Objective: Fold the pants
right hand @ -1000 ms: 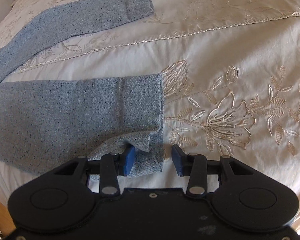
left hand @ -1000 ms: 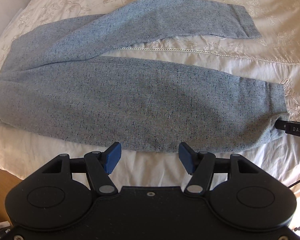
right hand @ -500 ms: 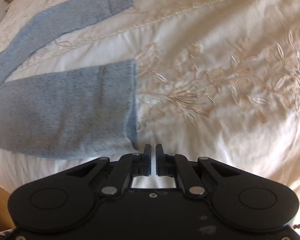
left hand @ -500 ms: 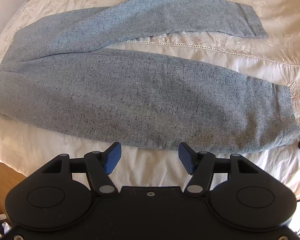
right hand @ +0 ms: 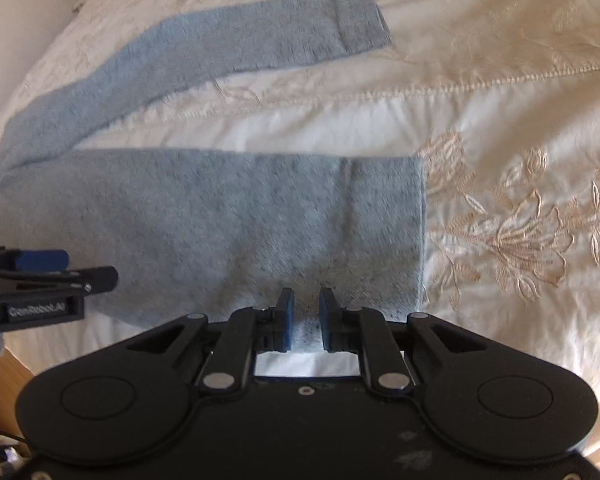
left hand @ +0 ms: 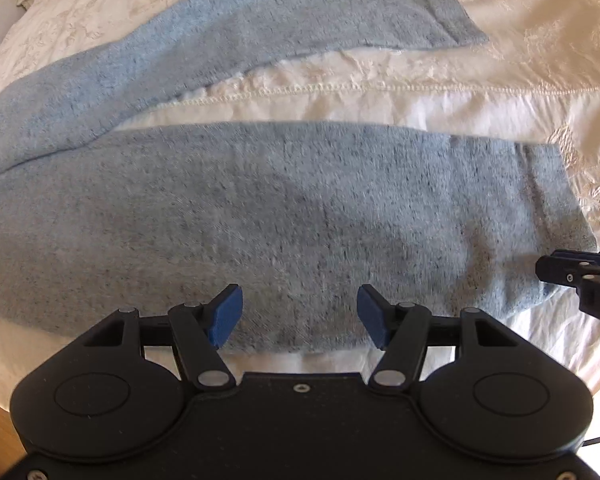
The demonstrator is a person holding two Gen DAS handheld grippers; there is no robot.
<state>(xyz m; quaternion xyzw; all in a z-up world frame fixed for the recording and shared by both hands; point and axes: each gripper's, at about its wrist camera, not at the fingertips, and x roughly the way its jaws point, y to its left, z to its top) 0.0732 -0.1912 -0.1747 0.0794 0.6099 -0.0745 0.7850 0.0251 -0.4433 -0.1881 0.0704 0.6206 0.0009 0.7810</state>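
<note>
The blue-grey knit pants (left hand: 300, 216) lie flat on the cream embroidered bedspread (right hand: 500, 120), with the waist to the left and the two legs spread apart to the right. The near leg (right hand: 260, 220) runs along the near edge of the bed, and the far leg (left hand: 300, 28) angles away, with a strip of bedspread showing between them. No fold is made yet, so I judge the task is only at its beginning.

Your left gripper (left hand: 300, 316) is wide open and holds nothing; its blue pads hover over the near edge of the near leg, about in the middle of its length. Your right gripper (right hand: 305, 320) is at the near edge of the same leg, close to the cuff (right hand: 384, 232). Its jaws are nearly closed, with a narrow gap where fabric shows, but you cannot tell from this view if the cloth is really pinched.

What is left, as I judge: grip the near leg with both grippers, bring it over onto the far leg, and then fold the pants across their length.
</note>
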